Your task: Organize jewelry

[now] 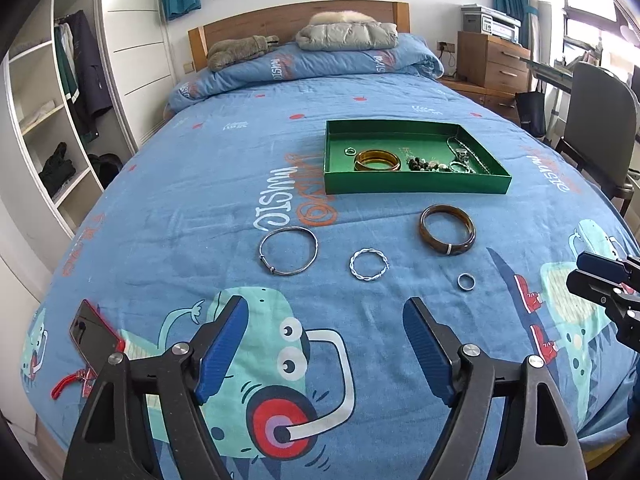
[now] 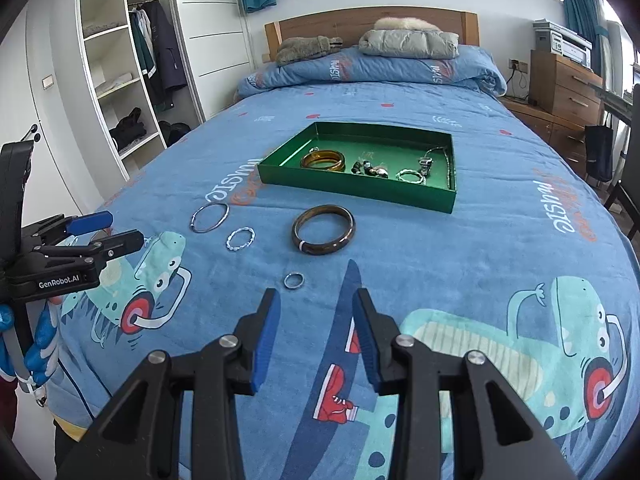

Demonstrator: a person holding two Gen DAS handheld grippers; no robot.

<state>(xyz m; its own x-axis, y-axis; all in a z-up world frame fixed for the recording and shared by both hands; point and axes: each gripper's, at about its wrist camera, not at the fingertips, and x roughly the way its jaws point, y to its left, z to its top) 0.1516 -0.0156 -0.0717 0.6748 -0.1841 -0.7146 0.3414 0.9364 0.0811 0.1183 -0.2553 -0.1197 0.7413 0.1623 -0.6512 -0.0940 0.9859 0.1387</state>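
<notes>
A green tray point(image 1: 416, 188) point(image 2: 352, 192) on the blue bed holds an amber bangle point(image 1: 377, 160) point(image 2: 323, 160), dark beads point(image 1: 424, 165) and silver chains. On the cover before it lie a brown bangle point(image 1: 447, 229) point(image 2: 323, 229), a thin silver bangle point(image 1: 288, 250) point(image 2: 209, 217), a twisted silver ring point(image 1: 369, 264) point(image 2: 240, 238) and a small silver ring point(image 1: 466, 281) point(image 2: 294, 280). My left gripper point(image 1: 326, 312) is open and empty, short of the twisted ring. My right gripper point(image 2: 316, 302) is open and empty, just short of the small ring.
A red phone point(image 1: 95, 332) lies at the bed's near left. A wardrobe point(image 2: 120, 72) stands left of the bed. A wooden dresser point(image 1: 492, 64) and a chair point(image 1: 600, 120) stand right. Pillows and a folded jacket point(image 1: 346, 33) lie at the headboard.
</notes>
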